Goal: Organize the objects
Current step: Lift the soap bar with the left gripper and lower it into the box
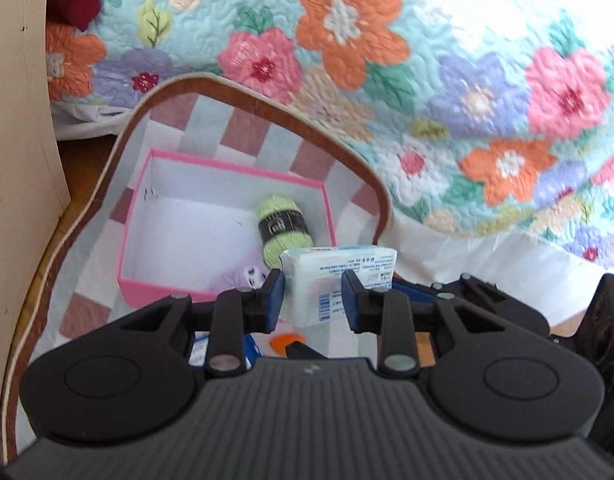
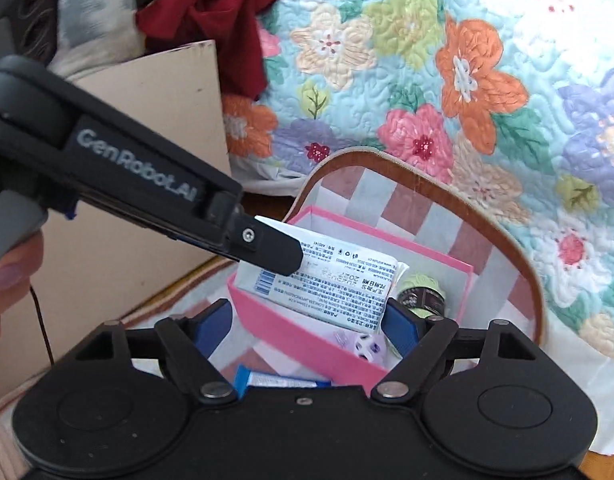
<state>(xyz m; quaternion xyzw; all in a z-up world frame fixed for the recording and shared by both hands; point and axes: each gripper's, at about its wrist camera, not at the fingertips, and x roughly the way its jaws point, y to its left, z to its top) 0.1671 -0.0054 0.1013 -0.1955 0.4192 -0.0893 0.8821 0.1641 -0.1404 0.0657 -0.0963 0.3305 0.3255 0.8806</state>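
While your left fingers (image 1: 313,296) clamp the tissue pack (image 1: 339,280) above the pink box (image 1: 147,292), ready to drop it in beside the yarn (image 1: 281,226), your right fingers (image 2: 307,328) stand open and empty, clear of the handover.

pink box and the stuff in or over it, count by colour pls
pink: 1, the pink box
green: 1, the yarn ball inside it
lilac: 1, a small toy inside it
white: 1, the tissue pack held over it by the left gripper
total: 4
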